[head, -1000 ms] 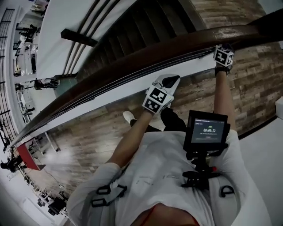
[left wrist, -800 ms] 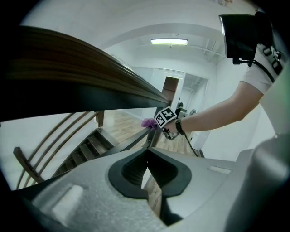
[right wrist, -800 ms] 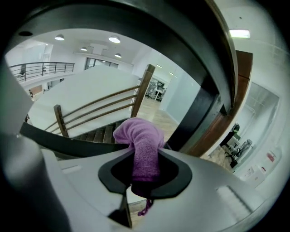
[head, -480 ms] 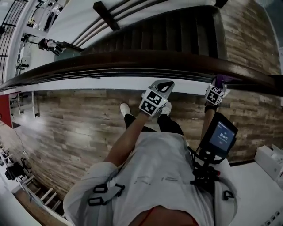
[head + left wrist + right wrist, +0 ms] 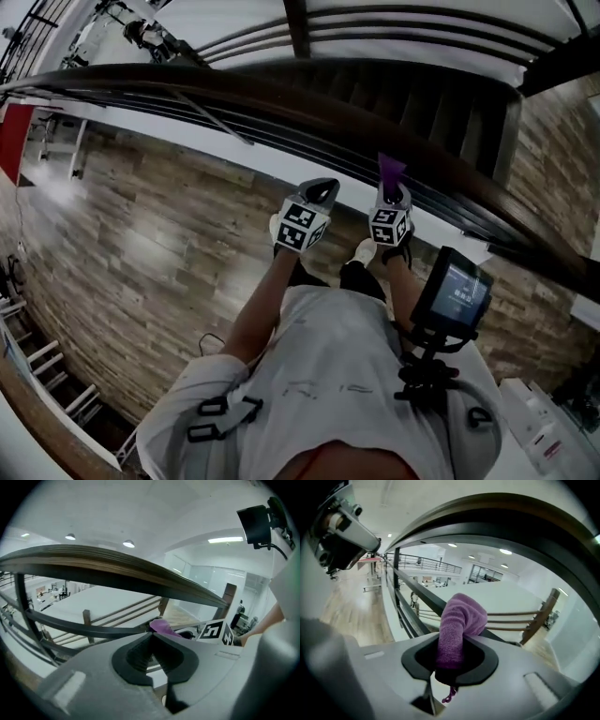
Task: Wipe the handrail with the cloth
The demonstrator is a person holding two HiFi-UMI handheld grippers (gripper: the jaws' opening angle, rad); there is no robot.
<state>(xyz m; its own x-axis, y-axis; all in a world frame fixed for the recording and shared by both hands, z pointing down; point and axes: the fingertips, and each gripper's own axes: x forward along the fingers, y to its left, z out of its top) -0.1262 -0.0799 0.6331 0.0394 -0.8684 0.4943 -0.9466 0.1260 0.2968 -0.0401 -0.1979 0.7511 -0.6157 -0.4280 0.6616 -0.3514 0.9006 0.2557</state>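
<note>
Right claw [image 5: 454, 649] clamping cloth [image 5: 461, 616], left claw [image 5: 153, 634] closed

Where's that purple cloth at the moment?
In the head view the purple cloth is right of centre, pinched in the jaws of the right gripper and sticking up toward the handrail, with the left gripper just beside it.

The cloth [image 5: 459, 620] in my right tool [image 5: 451, 665] is a purple, fuzzy, nubbly knit. The tool's shell looks like smooth matt grey plastic. The handrail [image 5: 117, 566] is dark grained wood with a soft sheen. The floor [image 5: 141, 244] is glossy wood plank.
</note>
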